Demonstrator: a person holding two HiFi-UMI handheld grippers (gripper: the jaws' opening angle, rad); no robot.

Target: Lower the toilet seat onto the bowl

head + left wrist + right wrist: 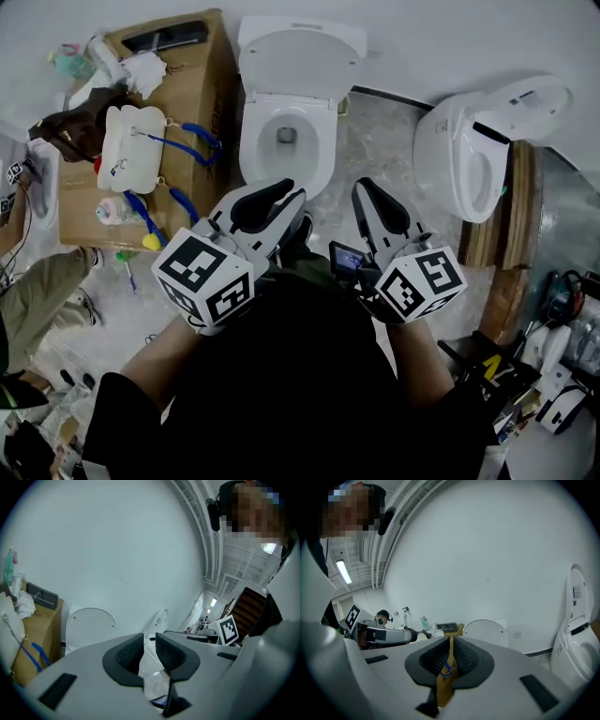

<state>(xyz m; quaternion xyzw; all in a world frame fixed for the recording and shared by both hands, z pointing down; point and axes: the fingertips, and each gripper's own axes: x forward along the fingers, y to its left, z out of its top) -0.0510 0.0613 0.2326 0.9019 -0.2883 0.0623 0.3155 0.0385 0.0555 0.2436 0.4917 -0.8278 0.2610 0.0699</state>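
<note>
at twelve o'clock in the head view: toilet, lid raised upright against the wall. the seat seems to lie flat on the bowl rim, though the steep angle leaves this unsure. at ten o'clock: cardboard box with clutter on top. at two o'clock: second toilet. at seven o'clock: left gripper, jaws parted, nothing between them. at five o'clock: right gripper, jaws closed together, empty.

right claw: closed | toilet lid: upright against wall | second toilet: far right | cardboard box: behind claw
</note>
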